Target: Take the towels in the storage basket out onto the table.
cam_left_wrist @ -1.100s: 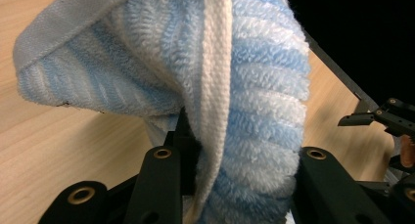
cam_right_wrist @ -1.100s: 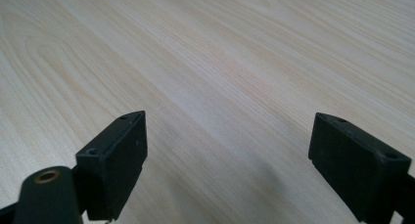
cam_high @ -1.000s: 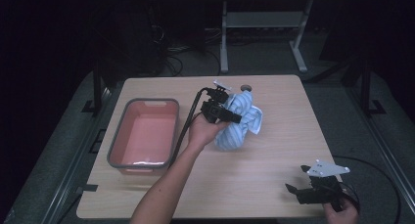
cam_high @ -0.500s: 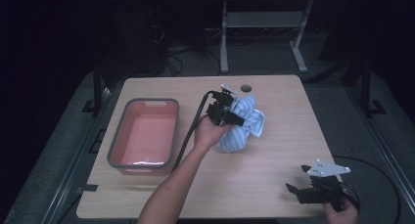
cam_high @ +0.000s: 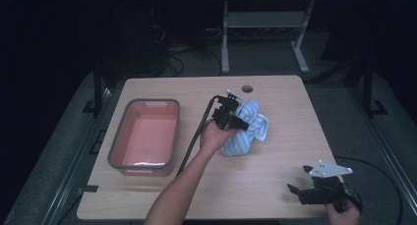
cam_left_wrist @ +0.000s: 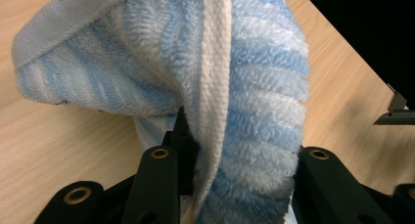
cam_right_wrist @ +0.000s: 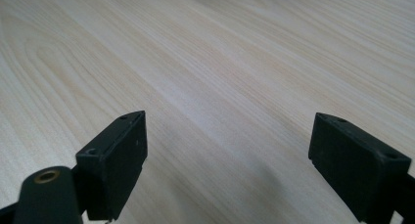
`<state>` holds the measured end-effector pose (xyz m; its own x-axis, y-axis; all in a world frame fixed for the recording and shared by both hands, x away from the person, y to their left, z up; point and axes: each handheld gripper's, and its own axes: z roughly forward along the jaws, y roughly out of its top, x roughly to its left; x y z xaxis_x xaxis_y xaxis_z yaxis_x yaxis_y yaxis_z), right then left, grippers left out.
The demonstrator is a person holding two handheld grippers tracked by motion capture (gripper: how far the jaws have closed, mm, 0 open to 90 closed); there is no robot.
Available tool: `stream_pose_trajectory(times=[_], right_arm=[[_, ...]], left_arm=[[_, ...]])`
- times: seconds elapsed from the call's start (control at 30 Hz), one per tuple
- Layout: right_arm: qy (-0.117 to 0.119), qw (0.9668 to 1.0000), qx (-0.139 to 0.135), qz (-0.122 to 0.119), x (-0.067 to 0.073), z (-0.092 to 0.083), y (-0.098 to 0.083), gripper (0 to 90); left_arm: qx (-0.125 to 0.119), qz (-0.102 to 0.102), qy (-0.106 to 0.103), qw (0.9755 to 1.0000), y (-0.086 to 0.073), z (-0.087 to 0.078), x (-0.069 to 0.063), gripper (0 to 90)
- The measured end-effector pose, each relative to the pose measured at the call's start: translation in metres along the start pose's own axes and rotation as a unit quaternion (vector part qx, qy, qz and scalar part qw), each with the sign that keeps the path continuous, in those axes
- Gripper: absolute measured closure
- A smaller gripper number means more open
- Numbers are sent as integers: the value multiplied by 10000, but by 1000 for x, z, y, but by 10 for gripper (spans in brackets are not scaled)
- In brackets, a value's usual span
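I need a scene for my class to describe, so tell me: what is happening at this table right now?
A person works at a wooden table with a gripper in each hand. The left gripper is shut on a blue striped towel, bunched near the table's middle. The right gripper sits open near the front right corner, with bare wood between its jaws. A pink tub stands to the left with no towel in it.

The towel (cam_left_wrist: 254, 101) runs off the top edge in the left gripper view and hides the left tongs' (cam_left_wrist: 240, 160) tips. In the high view, the person's right hand (cam_high: 344, 216) is cut by the bottom edge.
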<state>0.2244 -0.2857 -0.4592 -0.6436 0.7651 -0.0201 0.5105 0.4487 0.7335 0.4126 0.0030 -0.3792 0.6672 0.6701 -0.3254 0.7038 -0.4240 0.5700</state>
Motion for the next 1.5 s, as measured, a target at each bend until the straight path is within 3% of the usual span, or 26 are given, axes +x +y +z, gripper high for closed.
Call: stream_pose_trajectory(times=[0.33, 0.8, 1.5], right_arm=[[15, 10000, 22, 17, 1, 0, 0, 138], [20, 10000, 36, -8, 2, 0, 1, 138], [40, 9999, 80, -77, 7, 4, 3, 138]], left_arm=[[113, -125, -71, 9998, -11, 14, 3, 640], [149, -123, -224, 9996, -21, 26, -1, 621], [217, -166, -191, 9994, -41, 45, 3, 587]])
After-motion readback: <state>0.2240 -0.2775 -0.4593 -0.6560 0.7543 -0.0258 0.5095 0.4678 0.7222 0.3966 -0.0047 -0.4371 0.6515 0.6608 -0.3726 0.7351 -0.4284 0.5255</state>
